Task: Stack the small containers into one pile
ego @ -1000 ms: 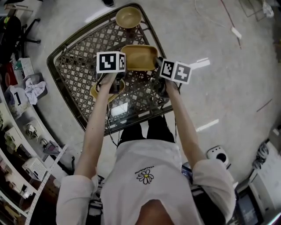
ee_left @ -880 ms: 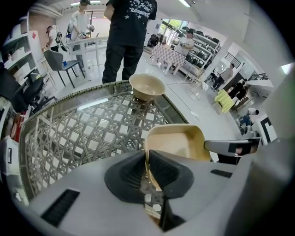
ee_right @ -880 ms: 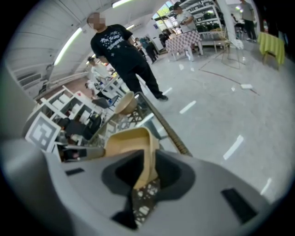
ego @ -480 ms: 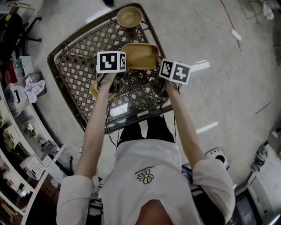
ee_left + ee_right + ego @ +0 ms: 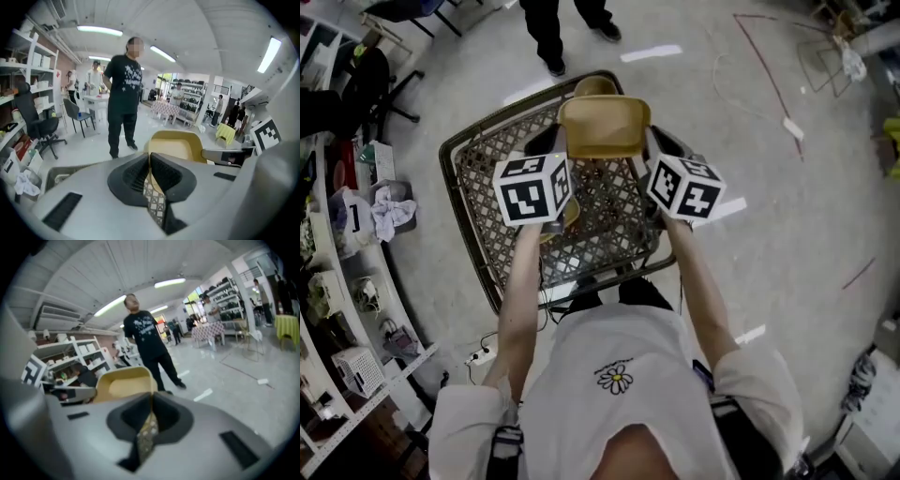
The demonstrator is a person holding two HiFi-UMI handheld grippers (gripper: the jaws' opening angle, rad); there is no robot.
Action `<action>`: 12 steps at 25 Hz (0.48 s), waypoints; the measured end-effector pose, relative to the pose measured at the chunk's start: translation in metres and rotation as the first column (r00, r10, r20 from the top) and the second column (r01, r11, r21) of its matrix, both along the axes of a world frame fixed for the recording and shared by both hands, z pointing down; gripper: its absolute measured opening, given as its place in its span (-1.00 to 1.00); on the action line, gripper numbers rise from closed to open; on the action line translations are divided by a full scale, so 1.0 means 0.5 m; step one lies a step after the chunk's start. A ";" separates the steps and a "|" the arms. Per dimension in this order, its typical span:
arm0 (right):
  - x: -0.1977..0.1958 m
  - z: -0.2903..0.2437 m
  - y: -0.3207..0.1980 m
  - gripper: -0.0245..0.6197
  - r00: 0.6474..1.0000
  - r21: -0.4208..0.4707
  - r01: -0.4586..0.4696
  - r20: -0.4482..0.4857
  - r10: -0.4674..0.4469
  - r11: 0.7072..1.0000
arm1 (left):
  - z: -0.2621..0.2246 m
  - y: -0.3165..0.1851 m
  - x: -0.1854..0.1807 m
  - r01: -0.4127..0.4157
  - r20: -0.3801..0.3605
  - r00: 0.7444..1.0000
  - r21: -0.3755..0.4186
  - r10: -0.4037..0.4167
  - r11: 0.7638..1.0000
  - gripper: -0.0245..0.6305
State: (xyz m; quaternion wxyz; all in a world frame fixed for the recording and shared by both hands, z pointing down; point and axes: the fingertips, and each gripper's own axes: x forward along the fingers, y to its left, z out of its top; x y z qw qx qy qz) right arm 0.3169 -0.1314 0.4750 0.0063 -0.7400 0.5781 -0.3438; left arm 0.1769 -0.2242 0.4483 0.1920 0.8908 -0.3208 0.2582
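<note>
Container (image 5: 603, 127) was plain mustard-tan. Table (image 5: 487, 173) top was dark bronze, diamond lattice. Left gripper (image 5: 150, 164) & right gripper (image 5: 151, 406) were pale grey w/ blk ribbed pads (image 5: 131, 178); left cube (image 5: 532, 189) & right cube (image 5: 685, 187) bore blk/wht square markers. Shirt (image 5: 619, 412) was white, daisy print.

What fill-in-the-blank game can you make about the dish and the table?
The dish is coloured ___.
It is held by ___ grippers, the left gripper and the right gripper.
It hangs in the air ___ the table.
Missing words: yellow, two, above.
</note>
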 end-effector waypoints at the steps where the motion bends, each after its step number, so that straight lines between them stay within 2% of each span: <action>1: -0.005 -0.050 -0.003 -0.80 0.999 0.055 0.014 -0.041 -0.012 0.998 | -0.050 0.000 -0.008 0.020 -0.036 0.999 0.061 -0.018 0.998 -0.80; 3: -0.023 -0.144 0.001 -0.80 0.992 0.154 0.045 -0.127 -0.026 0.987 | -0.143 0.010 -0.030 0.059 -0.092 0.995 0.180 -0.043 0.982 -0.80; 6: -0.053 -0.263 0.015 -0.80 0.969 0.271 0.087 -0.248 -0.018 0.959 | -0.256 0.037 -0.067 0.113 -0.163 0.984 0.312 -0.064 0.943 -0.80; 9: -0.094 -0.350 0.027 -0.80 0.950 0.359 0.126 -0.311 -0.009 0.925 | -0.339 0.063 -0.116 0.172 -0.223 0.971 0.399 -0.086 0.901 -0.81; 12: -0.127 -0.395 0.040 -0.80 0.935 0.407 0.159 -0.354 -0.005 0.899 | -0.381 0.088 -0.155 0.217 -0.248 0.962 0.457 -0.111 0.862 -0.81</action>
